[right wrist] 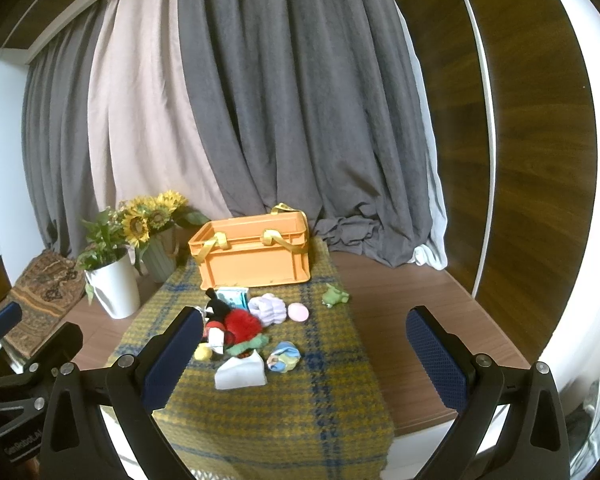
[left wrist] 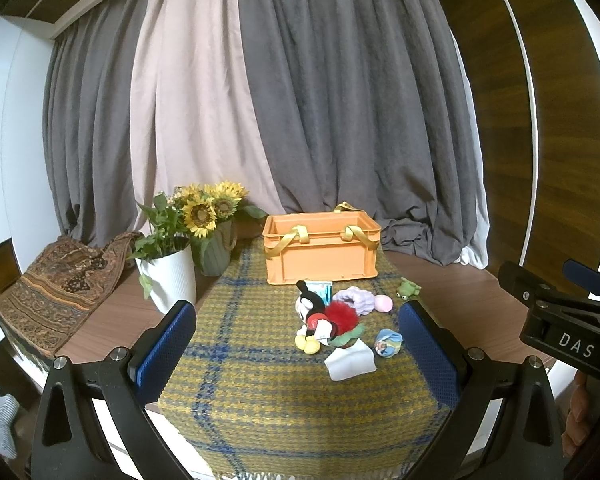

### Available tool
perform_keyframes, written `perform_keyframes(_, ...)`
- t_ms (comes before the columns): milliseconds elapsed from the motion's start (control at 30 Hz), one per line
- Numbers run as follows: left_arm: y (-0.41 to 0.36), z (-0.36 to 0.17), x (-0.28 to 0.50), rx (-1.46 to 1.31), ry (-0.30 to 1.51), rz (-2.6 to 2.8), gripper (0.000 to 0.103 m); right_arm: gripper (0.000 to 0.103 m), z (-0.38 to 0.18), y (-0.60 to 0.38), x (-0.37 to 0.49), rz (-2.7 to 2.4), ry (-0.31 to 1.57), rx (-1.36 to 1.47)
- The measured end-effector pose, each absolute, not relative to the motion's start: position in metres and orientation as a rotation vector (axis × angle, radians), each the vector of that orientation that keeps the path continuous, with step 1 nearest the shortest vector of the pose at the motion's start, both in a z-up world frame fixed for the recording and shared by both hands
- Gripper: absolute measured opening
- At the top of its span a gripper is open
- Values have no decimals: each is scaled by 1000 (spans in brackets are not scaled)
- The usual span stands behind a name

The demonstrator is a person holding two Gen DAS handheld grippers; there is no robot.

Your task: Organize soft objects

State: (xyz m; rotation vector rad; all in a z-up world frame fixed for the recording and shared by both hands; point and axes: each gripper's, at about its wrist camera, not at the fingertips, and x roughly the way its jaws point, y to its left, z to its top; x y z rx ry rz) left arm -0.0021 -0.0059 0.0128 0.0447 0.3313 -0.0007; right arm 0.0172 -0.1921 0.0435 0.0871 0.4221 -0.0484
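An orange crate (left wrist: 322, 254) (right wrist: 254, 254) with yellow straps stands at the far end of a yellow-and-blue plaid cloth (left wrist: 260, 380) (right wrist: 320, 400). In front of it lie soft things: a Mickey plush (left wrist: 314, 314) (right wrist: 216, 312), a red pompom (left wrist: 342, 316) (right wrist: 242, 324), a lilac scrunchie (left wrist: 358, 298) (right wrist: 268, 308), a pink puff (left wrist: 383, 303) (right wrist: 298, 313), a green frog (left wrist: 408, 289) (right wrist: 334, 295), a blue rolled cloth (left wrist: 388, 342) (right wrist: 284, 356) and a white fabric piece (left wrist: 350, 362) (right wrist: 240, 372). My left gripper (left wrist: 300, 354) and right gripper (right wrist: 304, 354) are open, empty, short of the pile.
A white pot with a plant (left wrist: 168, 276) (right wrist: 114, 284) and a green vase of sunflowers (left wrist: 216, 256) (right wrist: 160, 258) stand left of the crate. A patterned cloth (left wrist: 56, 292) lies far left. Grey and beige curtains (left wrist: 300, 100) hang behind the wooden table (left wrist: 460, 304).
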Motion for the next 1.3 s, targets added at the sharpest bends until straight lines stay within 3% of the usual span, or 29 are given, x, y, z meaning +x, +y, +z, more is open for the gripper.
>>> perform_keyframes(867,-10,8,-1,41,340,-4,103,103,41,-191,20,-41,433,87)
perform_keyframes(1300,-23,-37,47,51,448,-68,103,103,3,-196,63,-6,508,71)
